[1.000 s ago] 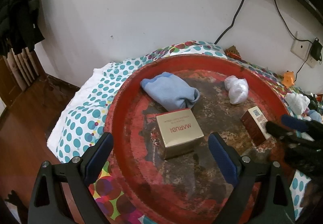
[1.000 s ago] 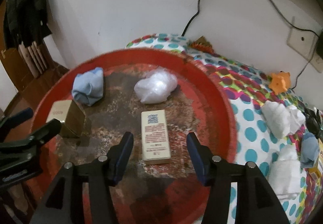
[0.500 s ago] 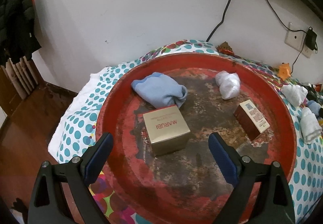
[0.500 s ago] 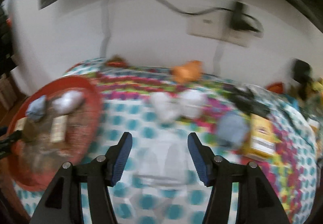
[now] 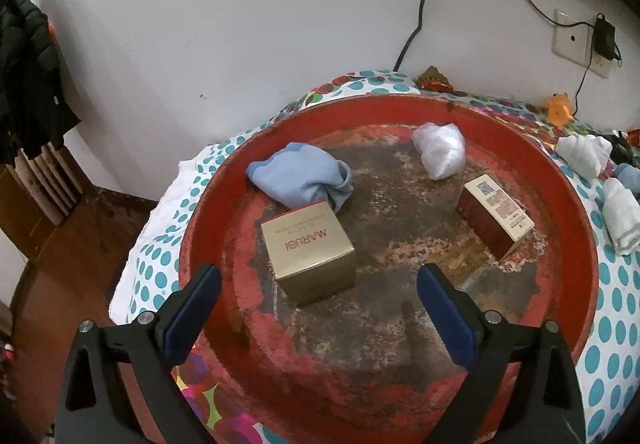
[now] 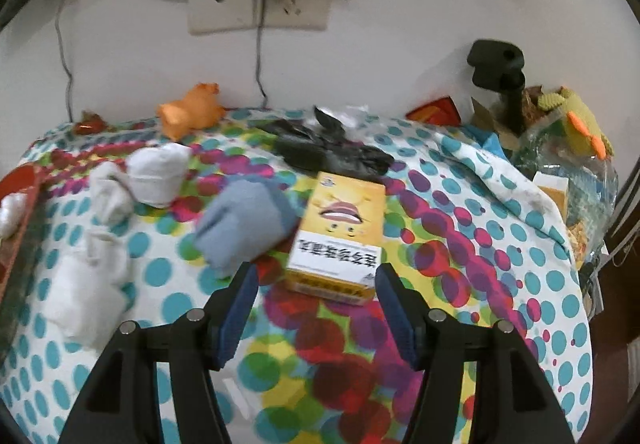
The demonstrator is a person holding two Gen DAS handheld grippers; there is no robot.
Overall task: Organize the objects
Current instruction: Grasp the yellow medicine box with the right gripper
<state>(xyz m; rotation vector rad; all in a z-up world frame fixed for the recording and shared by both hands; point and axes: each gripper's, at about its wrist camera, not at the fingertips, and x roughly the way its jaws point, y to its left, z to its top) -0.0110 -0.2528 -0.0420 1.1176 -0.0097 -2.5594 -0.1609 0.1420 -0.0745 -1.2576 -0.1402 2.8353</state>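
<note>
In the left wrist view a worn red round tray (image 5: pixel 576 244) holds a gold box (image 5: pixel 308 252), a brown box with a white label (image 5: pixel 496 216), a blue cloth (image 5: pixel 300 178) and a white wad (image 5: pixel 440 150). My left gripper (image 5: pixel 318 308) is open and empty, just above and in front of the gold box. In the right wrist view my right gripper (image 6: pixel 314 288) is open and empty, with a yellow box (image 6: pixel 340 236) just ahead between its fingers. A grey-blue sock (image 6: pixel 244 224) lies left of the box.
Several white socks (image 6: pixel 156 172) lie on the dotted cloth left of the grey-blue sock, and they also show in the left wrist view (image 5: pixel 584 154). An orange toy (image 6: pixel 192 112), black items (image 6: pixel 328 150) and a cluttered pile (image 6: pixel 560 148) sit near the wall. Cables hang from a wall socket (image 6: pixel 260 4).
My right gripper swung right, away from the red tray, and now faces the yellow box on the dotted cloth. My left gripper drew back slightly from the tray.
</note>
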